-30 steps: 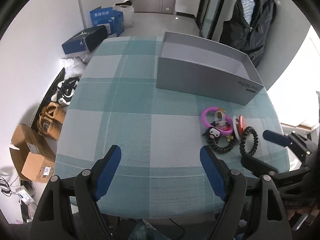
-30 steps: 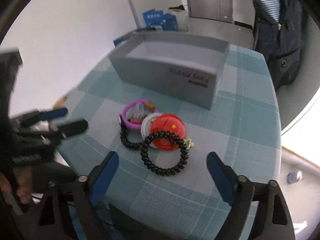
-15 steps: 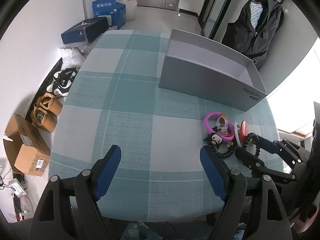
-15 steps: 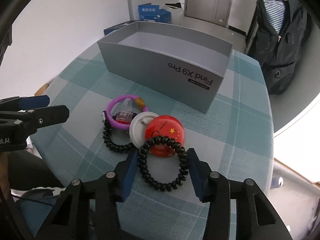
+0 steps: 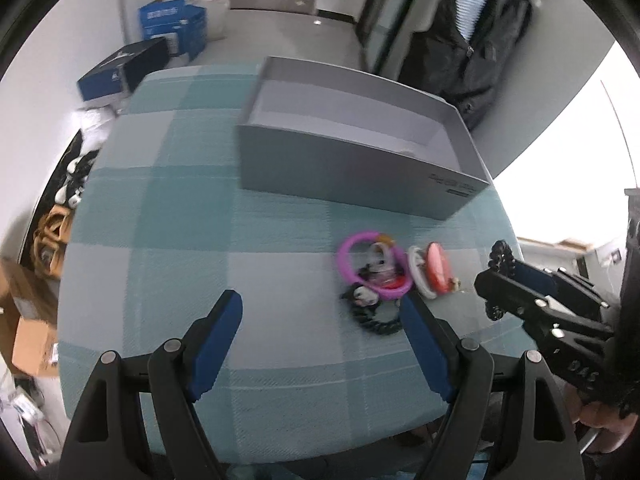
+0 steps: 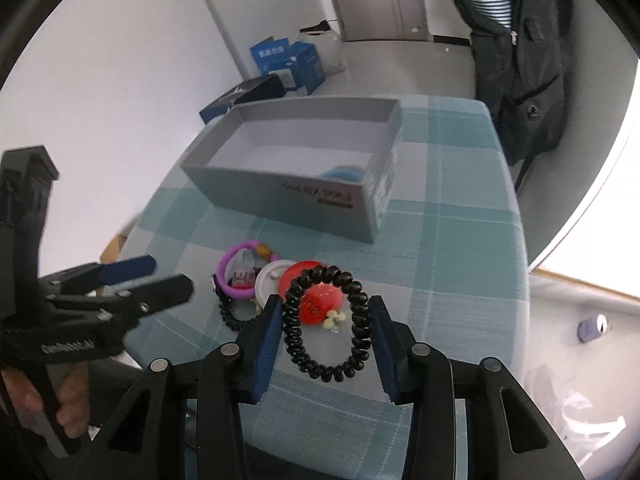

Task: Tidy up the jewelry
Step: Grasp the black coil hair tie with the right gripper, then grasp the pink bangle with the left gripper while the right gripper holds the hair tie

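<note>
My right gripper (image 6: 325, 330) is shut on a black coil hair tie (image 6: 294, 338) and holds it above the table; it shows from the side in the left wrist view (image 5: 500, 258). On the cloth lie a purple ring (image 6: 224, 280), a white disc (image 6: 269, 280), a red badge (image 6: 320, 298) and a second black coil tie (image 6: 230, 316). The same pile shows in the left wrist view around the purple ring (image 5: 346, 268). An open grey box (image 6: 280, 196) stands behind, with something blue (image 6: 344, 172) inside. My left gripper (image 5: 320, 340) is open and empty, hovering near the pile.
The round table has a teal checked cloth (image 5: 168, 216). A dark jacket (image 6: 516, 52) hangs at the back right. Blue boxes (image 5: 172, 32), shoes (image 5: 72, 184) and cardboard boxes (image 5: 24, 332) lie on the floor to the left.
My right gripper closed on the black coil hair tie and lifted it off the table. My left gripper moved closer to the pile.
</note>
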`<action>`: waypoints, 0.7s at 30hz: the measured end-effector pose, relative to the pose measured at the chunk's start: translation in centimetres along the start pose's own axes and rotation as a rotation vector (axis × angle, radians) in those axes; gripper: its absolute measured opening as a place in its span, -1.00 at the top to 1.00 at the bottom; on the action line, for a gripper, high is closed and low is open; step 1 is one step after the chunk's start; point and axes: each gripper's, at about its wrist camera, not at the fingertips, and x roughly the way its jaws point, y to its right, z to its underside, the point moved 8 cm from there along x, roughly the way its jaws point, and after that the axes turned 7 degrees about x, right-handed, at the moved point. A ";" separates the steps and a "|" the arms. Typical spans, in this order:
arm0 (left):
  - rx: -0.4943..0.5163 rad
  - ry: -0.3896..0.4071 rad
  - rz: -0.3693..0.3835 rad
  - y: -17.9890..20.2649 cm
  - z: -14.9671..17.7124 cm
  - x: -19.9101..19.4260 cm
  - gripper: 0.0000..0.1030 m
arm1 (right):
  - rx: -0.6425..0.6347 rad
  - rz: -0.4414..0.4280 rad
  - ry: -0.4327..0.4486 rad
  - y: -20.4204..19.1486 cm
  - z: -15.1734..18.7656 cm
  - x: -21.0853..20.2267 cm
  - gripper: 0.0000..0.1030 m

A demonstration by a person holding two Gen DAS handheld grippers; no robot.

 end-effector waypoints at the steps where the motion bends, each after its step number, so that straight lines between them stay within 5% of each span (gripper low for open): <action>1: 0.019 -0.005 -0.002 0.3 -0.2 0.2 -0.51 | 0.008 -0.005 0.001 0.1 -0.1 -0.2 0.20; 7: 0.105 -0.073 0.036 2.3 -0.3 2.2 -0.51 | 0.038 -0.037 0.033 1.0 -1.1 -1.6 0.20; 15: 0.190 -0.121 -0.018 1.3 -1.0 3.7 -0.51 | 0.105 -0.061 0.068 2.5 -2.3 -3.1 0.20; 21: 0.209 -0.144 0.013 0.5 -1.6 3.8 -0.50 | 0.124 -0.074 0.064 3.1 -2.2 -3.5 0.20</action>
